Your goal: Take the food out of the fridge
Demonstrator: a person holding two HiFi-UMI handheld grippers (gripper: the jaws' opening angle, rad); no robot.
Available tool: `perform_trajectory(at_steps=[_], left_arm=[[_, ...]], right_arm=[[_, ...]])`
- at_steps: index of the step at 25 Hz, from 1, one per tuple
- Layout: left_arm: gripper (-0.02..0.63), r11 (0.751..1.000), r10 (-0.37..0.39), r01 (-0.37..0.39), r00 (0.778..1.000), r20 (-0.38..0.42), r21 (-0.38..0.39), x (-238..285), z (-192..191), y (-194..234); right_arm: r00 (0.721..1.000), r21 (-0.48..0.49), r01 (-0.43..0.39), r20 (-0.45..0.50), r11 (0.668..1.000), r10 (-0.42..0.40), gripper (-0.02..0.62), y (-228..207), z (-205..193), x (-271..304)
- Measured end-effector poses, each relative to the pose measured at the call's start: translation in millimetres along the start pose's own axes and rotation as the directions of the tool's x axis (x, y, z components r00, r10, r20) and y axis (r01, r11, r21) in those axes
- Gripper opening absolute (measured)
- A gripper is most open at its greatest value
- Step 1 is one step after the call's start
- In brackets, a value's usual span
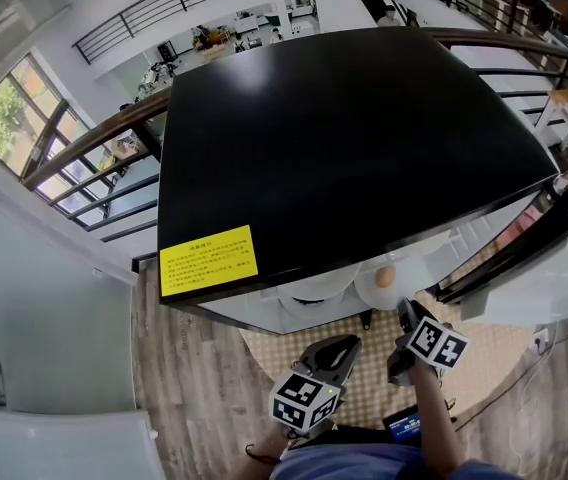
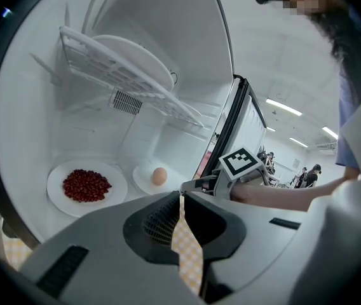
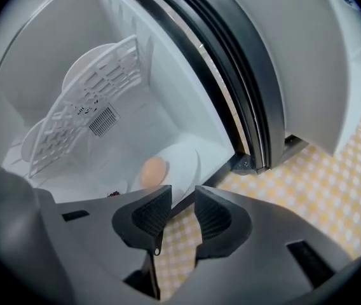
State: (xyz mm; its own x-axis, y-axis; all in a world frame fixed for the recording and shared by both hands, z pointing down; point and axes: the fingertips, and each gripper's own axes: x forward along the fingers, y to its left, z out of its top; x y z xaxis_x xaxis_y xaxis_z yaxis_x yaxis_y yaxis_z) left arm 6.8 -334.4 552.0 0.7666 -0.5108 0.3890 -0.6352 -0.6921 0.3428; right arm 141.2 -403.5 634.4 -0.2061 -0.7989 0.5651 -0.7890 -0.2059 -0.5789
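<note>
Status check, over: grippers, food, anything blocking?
Left gripper shut, empty. Right gripper open, aimed at the rim of the egg's plate, no grip. Egg and beans not yet out of the fridge. Nothing in the way.

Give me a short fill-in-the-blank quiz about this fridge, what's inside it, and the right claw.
The egg lies on a white ____.
The beans on the other plate are ____.
The fridge door stands ____.
The right claw holds ____.
Missing words: plate; red; open; nothing.
</note>
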Motion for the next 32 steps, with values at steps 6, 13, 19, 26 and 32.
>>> perform_trajectory(at_steps=[6,13,19,26,32], left_arm=[[0.018,1.0,0.007,-0.007,1.0,-0.007,0.009,-3,-4,-3],[0.018,0.999,0.035,-0.035,0.999,-0.004,0.009,-14,-6,-1],[0.018,0.998,0.061,-0.061,0.998,0.006,0.008,-23,-6,0],[0.018,0.998,0.055,-0.055,0.998,0.023,0.019,-29,-6,-12],[0.018,0.998,0.043,-0.044,0.999,0.028,0.038,-39,-7,-28]], right_arm=[[0.997,0.185,-0.071,-0.026,0.98,0.077,0.198,-3,-10,12],[0.995,0.321,-0.09,-0.005,0.943,0.097,0.197,0,-9,30],[0.991,0.393,-0.121,-0.001,0.912,0.132,0.126,1,-11,25],[0.982,0.512,-0.166,0.007,0.843,0.189,0.042,3,-19,7],[0.976,0.536,-0.187,0.004,0.823,0.219,0.025,2,-24,-13]])
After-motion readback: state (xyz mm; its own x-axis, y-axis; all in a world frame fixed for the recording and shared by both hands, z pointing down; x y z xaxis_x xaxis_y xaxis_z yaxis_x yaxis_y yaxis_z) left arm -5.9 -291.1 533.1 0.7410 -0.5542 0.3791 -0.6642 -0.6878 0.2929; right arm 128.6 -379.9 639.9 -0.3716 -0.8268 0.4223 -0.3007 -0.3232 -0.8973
